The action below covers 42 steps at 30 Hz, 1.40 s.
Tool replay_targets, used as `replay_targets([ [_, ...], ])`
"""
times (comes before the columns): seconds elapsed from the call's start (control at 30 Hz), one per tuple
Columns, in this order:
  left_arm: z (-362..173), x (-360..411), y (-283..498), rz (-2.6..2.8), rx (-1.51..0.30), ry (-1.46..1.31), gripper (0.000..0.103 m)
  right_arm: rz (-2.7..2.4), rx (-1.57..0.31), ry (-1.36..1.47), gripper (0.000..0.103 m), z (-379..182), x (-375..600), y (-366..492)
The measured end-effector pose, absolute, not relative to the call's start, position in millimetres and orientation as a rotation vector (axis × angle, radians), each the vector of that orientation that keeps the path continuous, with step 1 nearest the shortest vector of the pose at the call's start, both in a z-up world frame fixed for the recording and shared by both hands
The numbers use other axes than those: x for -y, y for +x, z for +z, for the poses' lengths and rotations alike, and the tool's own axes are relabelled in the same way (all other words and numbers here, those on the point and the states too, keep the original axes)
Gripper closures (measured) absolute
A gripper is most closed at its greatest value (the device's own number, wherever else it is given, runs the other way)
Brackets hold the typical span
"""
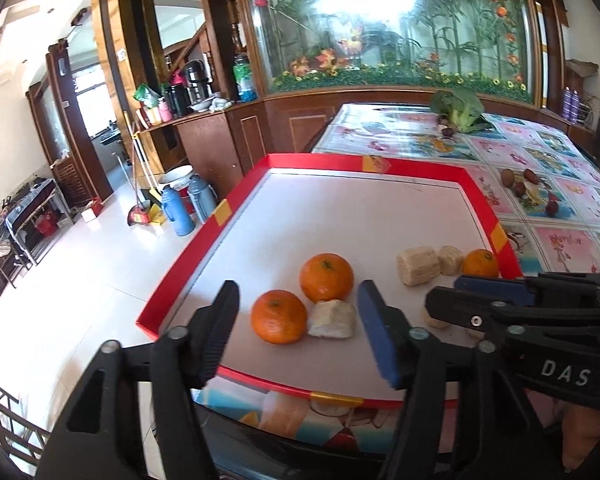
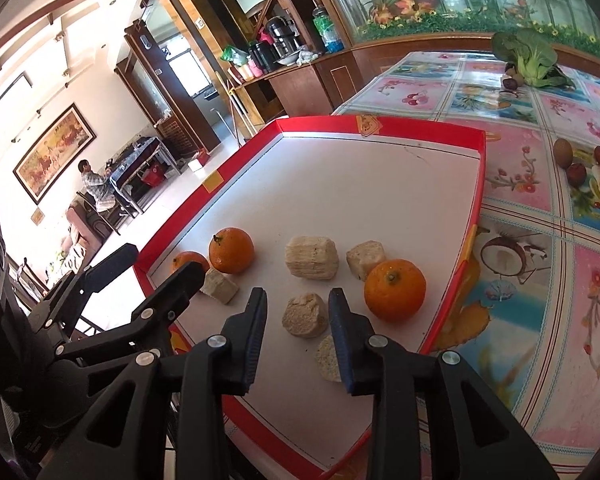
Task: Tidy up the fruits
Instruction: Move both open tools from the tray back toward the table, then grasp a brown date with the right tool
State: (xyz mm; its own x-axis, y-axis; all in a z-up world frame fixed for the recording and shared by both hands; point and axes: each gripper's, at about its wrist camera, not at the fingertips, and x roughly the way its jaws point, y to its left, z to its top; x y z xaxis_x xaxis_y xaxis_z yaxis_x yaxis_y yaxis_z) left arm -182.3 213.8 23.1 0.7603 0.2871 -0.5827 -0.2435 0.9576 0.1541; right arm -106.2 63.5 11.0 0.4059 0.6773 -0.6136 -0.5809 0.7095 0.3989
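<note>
A red-rimmed white tray [image 1: 204, 236] [image 2: 478, 184] lies on the table. It holds three oranges [image 1: 279, 316] [image 1: 326, 277] [image 1: 480, 263] and several pale cut chunks [image 1: 333, 319] [image 1: 418, 266]. My left gripper [image 1: 300, 312] is open, its jaws on either side of the near orange and a chunk. My right gripper [image 2: 298, 312] is open around a pale chunk [image 2: 305, 315], with an orange [image 2: 395, 289] just to its right. The right gripper also shows in the left wrist view [image 1: 480, 300].
A floral tablecloth [image 2: 540, 184] covers the table. Small brown and red fruits [image 2: 563, 153] [image 1: 518, 184] lie right of the tray. A leafy green vegetable [image 1: 458, 110] [image 2: 528, 56] sits at the far end. The table edge drops to the floor on the left.
</note>
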Motion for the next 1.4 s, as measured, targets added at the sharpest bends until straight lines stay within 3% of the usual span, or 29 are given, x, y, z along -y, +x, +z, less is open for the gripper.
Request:
replay_targets([
  [0.07, 23.5, -217.7, -183.9, 0.319, -0.637, 0.061, 0.023, 0.801, -0.826, 0.145, 0.066, 12.6, -60.5, -106.7],
  [0.2, 23.4, -219.4, -186.1, 0.346, -0.621, 0.079, 0.015, 0.809, -0.803, 0.154, 0.058, 15.6, -59.1, -111.6],
  [0.33, 23.4, -217.9, -188.6, 0.34, -0.62, 0.099, 0.01, 0.81, -0.791, 0.15, 0.058, 17.3, -59.0, -113.8],
  [1.03, 32.1, -207.2, -190.9, 0.331, -0.616, 0.137, 0.006, 0.797, -0.789, 0.234, 0.058, 20.2, -28.7, -110.7],
  [1.4, 45.7, -181.0, -186.9, 0.27, -0.61, 0.138, 0.006, 0.509, -0.712, 0.222, 0.055, 36.0, 82.1, -73.3],
])
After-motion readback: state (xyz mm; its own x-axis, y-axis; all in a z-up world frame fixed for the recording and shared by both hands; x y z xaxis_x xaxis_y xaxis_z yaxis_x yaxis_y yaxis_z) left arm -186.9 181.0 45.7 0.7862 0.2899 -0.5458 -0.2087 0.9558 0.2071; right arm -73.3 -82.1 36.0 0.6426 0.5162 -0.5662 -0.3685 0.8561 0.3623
